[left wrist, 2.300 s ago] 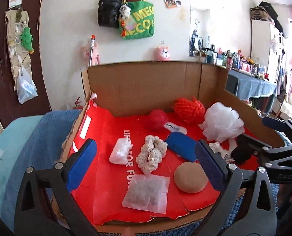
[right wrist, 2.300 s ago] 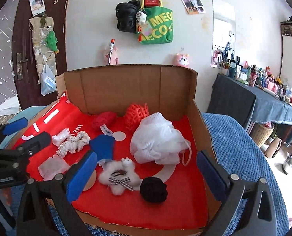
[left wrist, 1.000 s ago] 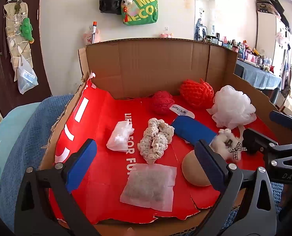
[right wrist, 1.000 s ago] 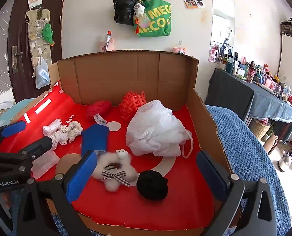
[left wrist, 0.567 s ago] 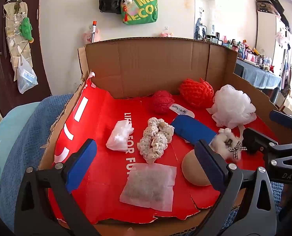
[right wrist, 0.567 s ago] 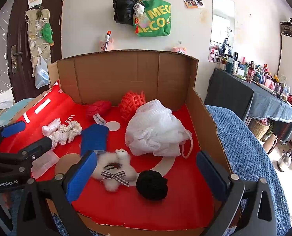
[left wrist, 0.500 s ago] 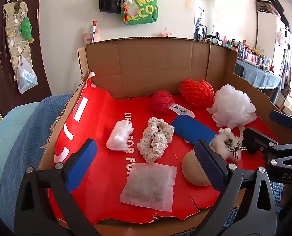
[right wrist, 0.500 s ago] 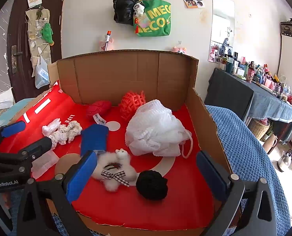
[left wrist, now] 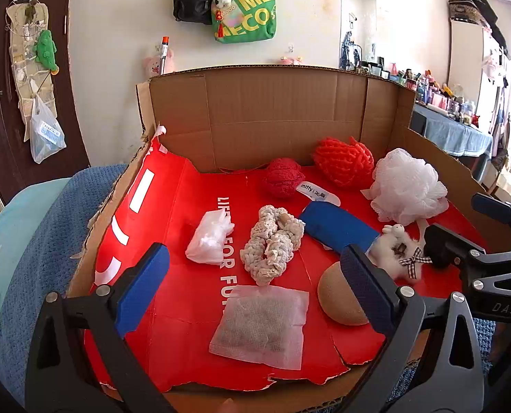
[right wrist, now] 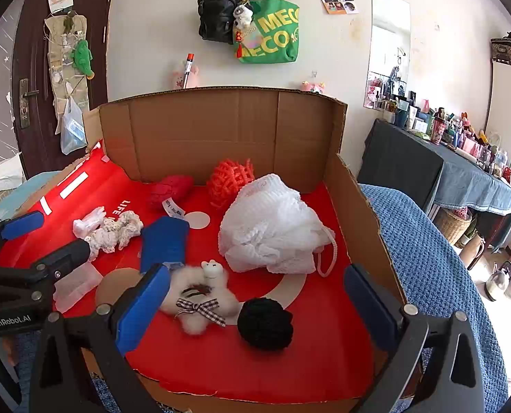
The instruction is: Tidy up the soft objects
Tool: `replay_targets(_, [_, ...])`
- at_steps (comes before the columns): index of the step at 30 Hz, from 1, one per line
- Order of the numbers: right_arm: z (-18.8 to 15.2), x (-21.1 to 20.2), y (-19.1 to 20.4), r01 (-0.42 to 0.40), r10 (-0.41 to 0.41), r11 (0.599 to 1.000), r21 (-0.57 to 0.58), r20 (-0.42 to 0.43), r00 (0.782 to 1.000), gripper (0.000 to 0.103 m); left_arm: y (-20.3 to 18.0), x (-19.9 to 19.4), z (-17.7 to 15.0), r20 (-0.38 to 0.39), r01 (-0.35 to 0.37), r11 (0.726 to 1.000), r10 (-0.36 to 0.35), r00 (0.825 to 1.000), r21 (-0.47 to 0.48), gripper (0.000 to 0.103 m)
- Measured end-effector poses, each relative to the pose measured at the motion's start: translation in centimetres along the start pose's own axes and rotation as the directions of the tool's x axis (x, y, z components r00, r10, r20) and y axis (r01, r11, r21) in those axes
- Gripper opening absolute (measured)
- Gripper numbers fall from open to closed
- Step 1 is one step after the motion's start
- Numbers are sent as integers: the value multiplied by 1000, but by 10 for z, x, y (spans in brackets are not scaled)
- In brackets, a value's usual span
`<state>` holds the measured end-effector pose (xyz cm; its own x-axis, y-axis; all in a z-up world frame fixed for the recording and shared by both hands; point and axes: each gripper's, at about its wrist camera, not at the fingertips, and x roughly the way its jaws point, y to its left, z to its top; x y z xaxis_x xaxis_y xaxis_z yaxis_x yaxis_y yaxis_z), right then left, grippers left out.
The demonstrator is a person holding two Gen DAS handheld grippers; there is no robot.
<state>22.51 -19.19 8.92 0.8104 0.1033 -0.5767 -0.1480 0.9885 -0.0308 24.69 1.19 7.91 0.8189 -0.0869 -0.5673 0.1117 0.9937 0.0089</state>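
Soft things lie on the red floor of a cardboard box (left wrist: 276, 113). My left gripper (left wrist: 255, 289) is open above a white mesh sachet (left wrist: 260, 325), with a tan round sponge (left wrist: 338, 304) at its right finger. Beyond are a cream knitted piece (left wrist: 272, 244), a crumpled white bag (left wrist: 209, 239), a blue pouch (left wrist: 336, 229), a dark red yarn ball (left wrist: 283, 177), an orange-red net ball (left wrist: 343, 161) and a white bath pouf (left wrist: 405, 186). My right gripper (right wrist: 255, 309) is open over a black yarn ball (right wrist: 265, 323) and a fluffy white toy with a checked bow (right wrist: 200, 297).
The box (right wrist: 358, 213) rests on a blue knitted cover (right wrist: 424, 261). Its right wall stands close to my right gripper's right finger. A dark door (left wrist: 1, 69) is at the left, bags hang on the wall (right wrist: 255, 17), and a crowded dresser (right wrist: 461, 158) stands at the right.
Since 2.3 s ago both grippers moved forward and nearer the box, so the objects look closer. Over the last second nothing has visibly moved.
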Motion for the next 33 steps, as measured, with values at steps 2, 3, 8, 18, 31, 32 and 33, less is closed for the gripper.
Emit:
replay_targets(2, [0, 0, 0, 0, 0, 1000, -1, 0, 1000, 103, 0, 0, 0, 0, 0, 1000, 0, 1000, 0, 101])
replay_targets(3, [0, 0, 0, 0, 0, 1000, 0, 0, 1000, 103, 0, 0, 0, 0, 0, 1000, 0, 1000, 1, 101])
replay_targets(8, [0, 0, 0, 0, 0, 1000, 0, 0, 1000, 103, 0, 0, 0, -1, 1, 1000, -1, 1000, 0, 101])
replay_targets(18, [0, 0, 0, 4, -4, 1000, -3, -2, 1000, 103, 0, 0, 0, 0, 0, 1000, 0, 1000, 1, 101])
replay_targets(31, [0, 0, 0, 4, -4, 1000, -4, -2, 1000, 103, -2, 1, -1, 0, 2, 1000, -2, 1000, 6, 101])
replay_targets(32, [-1, 0, -1, 4, -4, 1000, -4, -2, 1000, 103, -3, 0, -2, 0, 2, 1000, -2, 1000, 6, 101])
replay_targets(33, [0, 0, 0, 5, -5, 1000, -3, -2, 1000, 103, -2, 1, -2, 1, 2, 1000, -2, 1000, 6, 101])
